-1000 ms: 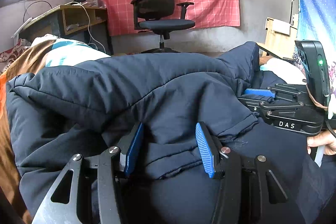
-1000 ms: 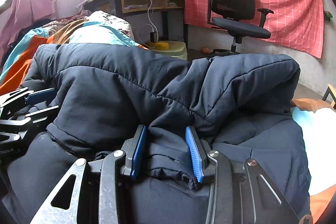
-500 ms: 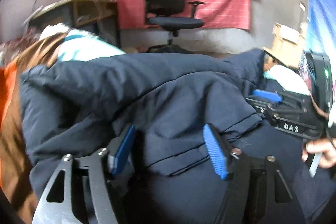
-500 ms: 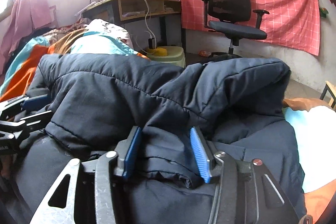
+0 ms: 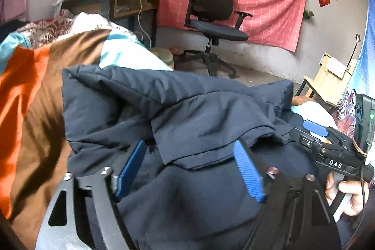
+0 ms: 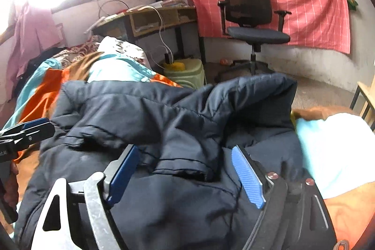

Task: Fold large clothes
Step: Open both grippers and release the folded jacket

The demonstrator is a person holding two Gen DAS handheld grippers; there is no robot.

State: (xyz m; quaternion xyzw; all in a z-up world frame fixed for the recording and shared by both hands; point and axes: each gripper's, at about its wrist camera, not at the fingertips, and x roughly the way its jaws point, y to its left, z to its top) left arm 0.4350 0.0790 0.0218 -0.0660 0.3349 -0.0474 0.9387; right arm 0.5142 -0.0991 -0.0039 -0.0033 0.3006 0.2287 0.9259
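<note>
A navy padded jacket [image 5: 192, 107] [image 6: 150, 107] lies bunched on the bed, its upper part folded over toward me. My left gripper [image 5: 188, 144] is open, its blue pads wide apart on either side of a loose hem edge, gripping nothing. My right gripper [image 6: 185, 149] is open too, its pads spread around a drooping cuff-like fold. In the left wrist view the right gripper [image 5: 328, 147] shows at the right edge with a hand [image 5: 351, 193] on its handle. The left gripper [image 6: 25, 130] shows at the left edge of the right wrist view.
The bed cover [image 5: 30, 95] is orange, brown and teal, with a white-teal patch [image 6: 335, 151] to the right. Beyond the bed stand a black office chair [image 5: 213, 15], a wooden desk [image 6: 154, 18], a pale green bin [image 6: 187, 72] and a wooden stool [image 5: 325, 83].
Both grippers have gone from shut on the jacket's folded edge to wide open, letting the fabric go. The released hem has dropped onto the jacket, and both grippers have drawn back slightly.
</note>
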